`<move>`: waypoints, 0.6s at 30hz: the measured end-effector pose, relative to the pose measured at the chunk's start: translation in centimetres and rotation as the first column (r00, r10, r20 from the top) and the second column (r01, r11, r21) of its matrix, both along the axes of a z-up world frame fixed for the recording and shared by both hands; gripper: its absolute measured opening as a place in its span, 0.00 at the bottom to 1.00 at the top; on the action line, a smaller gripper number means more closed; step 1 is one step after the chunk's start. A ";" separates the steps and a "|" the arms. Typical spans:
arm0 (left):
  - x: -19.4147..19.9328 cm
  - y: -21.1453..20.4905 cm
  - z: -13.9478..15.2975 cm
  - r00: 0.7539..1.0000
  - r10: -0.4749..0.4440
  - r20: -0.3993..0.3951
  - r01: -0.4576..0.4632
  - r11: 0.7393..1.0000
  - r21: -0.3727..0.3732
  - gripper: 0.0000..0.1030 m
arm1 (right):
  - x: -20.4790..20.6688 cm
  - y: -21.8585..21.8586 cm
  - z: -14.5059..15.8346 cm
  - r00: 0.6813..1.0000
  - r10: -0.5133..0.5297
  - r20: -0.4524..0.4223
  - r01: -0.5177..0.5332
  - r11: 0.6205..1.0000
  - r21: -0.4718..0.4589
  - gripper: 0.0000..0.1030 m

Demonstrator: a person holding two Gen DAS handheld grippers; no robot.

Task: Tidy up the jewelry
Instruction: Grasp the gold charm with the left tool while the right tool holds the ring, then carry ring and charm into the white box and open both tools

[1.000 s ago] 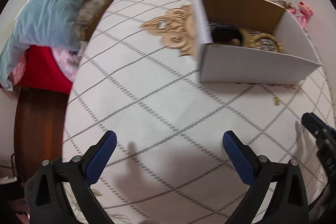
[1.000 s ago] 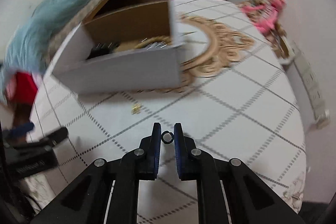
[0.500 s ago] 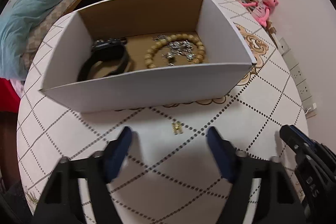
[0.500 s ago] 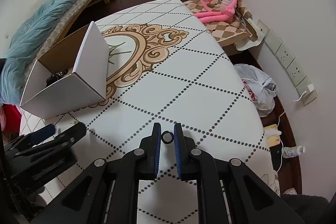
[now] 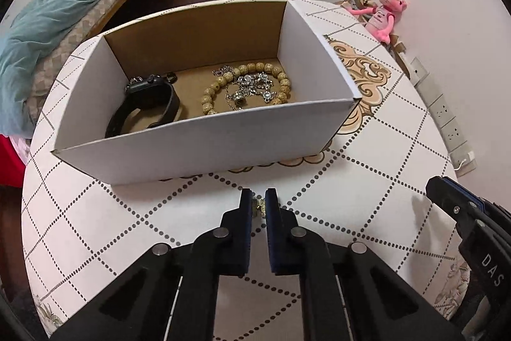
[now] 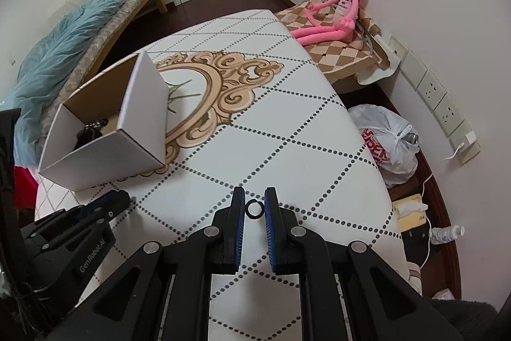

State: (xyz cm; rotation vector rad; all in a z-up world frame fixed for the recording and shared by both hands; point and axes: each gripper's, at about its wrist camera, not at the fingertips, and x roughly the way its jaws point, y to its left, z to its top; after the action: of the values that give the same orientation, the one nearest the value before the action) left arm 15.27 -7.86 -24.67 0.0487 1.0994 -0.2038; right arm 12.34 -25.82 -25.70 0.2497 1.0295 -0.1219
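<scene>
Before the box (image 5: 204, 146), near the table (image 5: 95, 213) edge, left gripper (image 5: 258, 206) has just closed onto the earring (image 5: 258, 206); right gripper (image 6: 254, 208) clamps a ring (image 6: 254, 208). Both await boxing.

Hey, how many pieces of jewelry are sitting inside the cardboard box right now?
3: a black watch at the left, a wooden bead bracelet at the right, and a silver chain heaped inside that bracelet. The box's near wall may hide more.
</scene>
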 end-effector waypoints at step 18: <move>6.1 6.3 10.5 1.000 -0.001 -0.030 -0.004 0.988 -0.156 0.05 | 9.8 6.0 8.8 0.974 0.223 0.033 -0.224 0.950 0.218 0.12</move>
State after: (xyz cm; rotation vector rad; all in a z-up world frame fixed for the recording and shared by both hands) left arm 21.37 -1.58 -14.21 -0.0958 1.1101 -0.2897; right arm 22.15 -19.85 -16.86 0.3329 1.0574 0.2006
